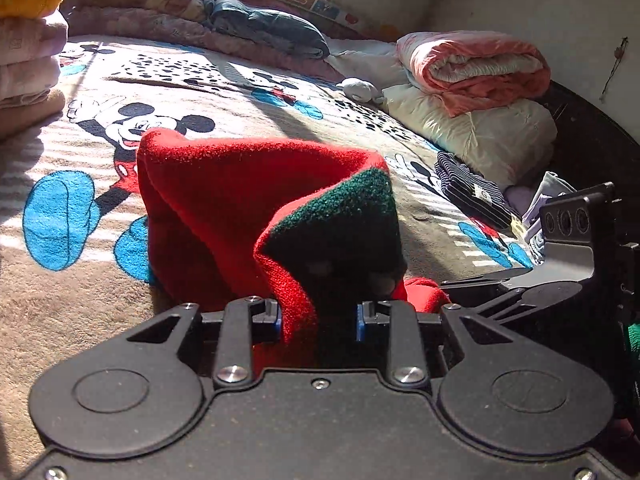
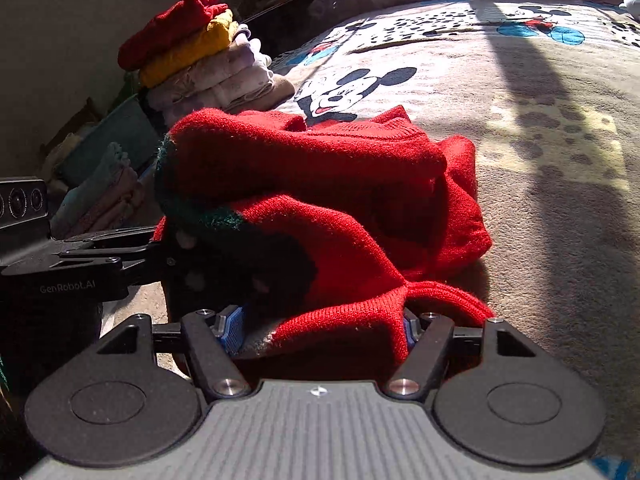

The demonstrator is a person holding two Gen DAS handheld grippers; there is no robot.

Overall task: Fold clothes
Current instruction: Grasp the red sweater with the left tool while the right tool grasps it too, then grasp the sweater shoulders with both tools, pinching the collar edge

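A bedroom is shown: a bed (image 1: 240, 92) spread with a cartoon-mouse blanket, sunlit in bands. In the left wrist view, a stack of folded clothes (image 1: 28, 40) is recorded at the upper left of the frame, a red sweater (image 1: 224, 200) with a dark green panel at centre, and rolled bedding (image 1: 472, 68) at upper right.

The left claw (image 1: 319, 316) is found clenched on a red-and-green fold of the sweater, which rises tent-like directly ahead of it. The right claw (image 2: 324, 330) is likewise found closed on a red edge of the same garment; the blue pads are partly covered by cloth.

In the right wrist view, the left claw is seen at the left edge of the frame, the bunched sweater at centre, its bulk lying forward and slightly right. The two grips are set close together on the near edge, so the garment's mass lies away from both claws, toward the middle of the bed. The stage of folding cannot be settled from this.
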